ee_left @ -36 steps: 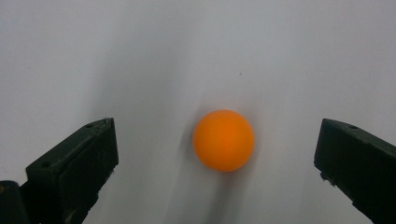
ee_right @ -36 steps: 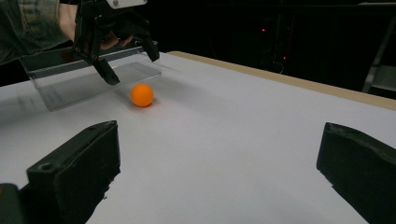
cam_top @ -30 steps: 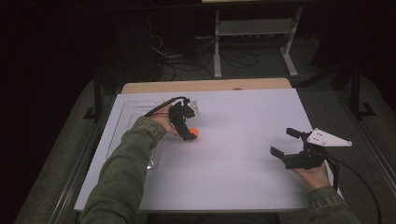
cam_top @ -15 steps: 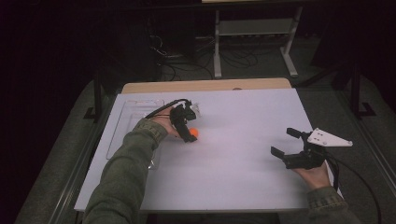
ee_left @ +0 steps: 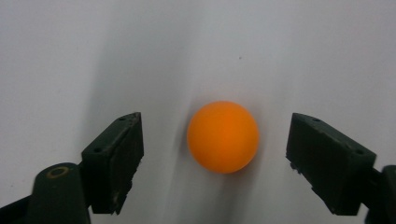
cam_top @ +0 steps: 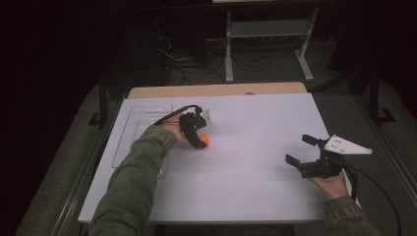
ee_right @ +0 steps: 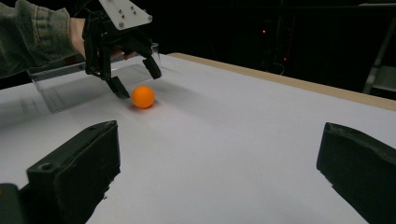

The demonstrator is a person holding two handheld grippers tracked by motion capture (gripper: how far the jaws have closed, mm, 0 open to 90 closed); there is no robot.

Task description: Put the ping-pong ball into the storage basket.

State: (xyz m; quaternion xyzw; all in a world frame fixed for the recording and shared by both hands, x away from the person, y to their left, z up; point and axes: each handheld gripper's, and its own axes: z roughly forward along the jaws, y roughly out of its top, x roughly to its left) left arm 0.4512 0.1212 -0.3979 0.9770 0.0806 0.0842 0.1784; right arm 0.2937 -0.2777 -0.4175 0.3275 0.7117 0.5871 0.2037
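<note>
— What's the left gripper point(cam_top: 199, 139) doing over there?

— It hangs over the orange ball point(cam_top: 204, 141), which sits on the white table sheet point(cam_top: 246, 162) just to the right of the clear plastic tray point(cam_top: 129, 137). Its jaws have just been closing in. A second ago they were spread as wide as they go; now they've narrowed on either side of the ball.

— Has it got hold of it?

— Not yet. In the left gripper view the ball point(ee_left: 223, 137) sits between the two black pads point(ee_left: 116, 158), with white sheet showing on both sides of it. So the jaws stand around it but apart from it. The hand itself hasn't shifted since the earlier pictures, and neither has the ball.

— So what does that mean?

— I'd say the pick-up is just beginning: the aim is set, and a bit more closing should pinch the ball. It's round and light, so an off-centre squeeze could send it rolling.

— And the other hand?

— The right gripper point(cam_top: 307, 150) rests near the right edge of the table, well away, jaws spread, holding nothing.

— Any writing or brand anywhere?

— None I can read: ball, tray, sheet and grippers all look plain.
</note>
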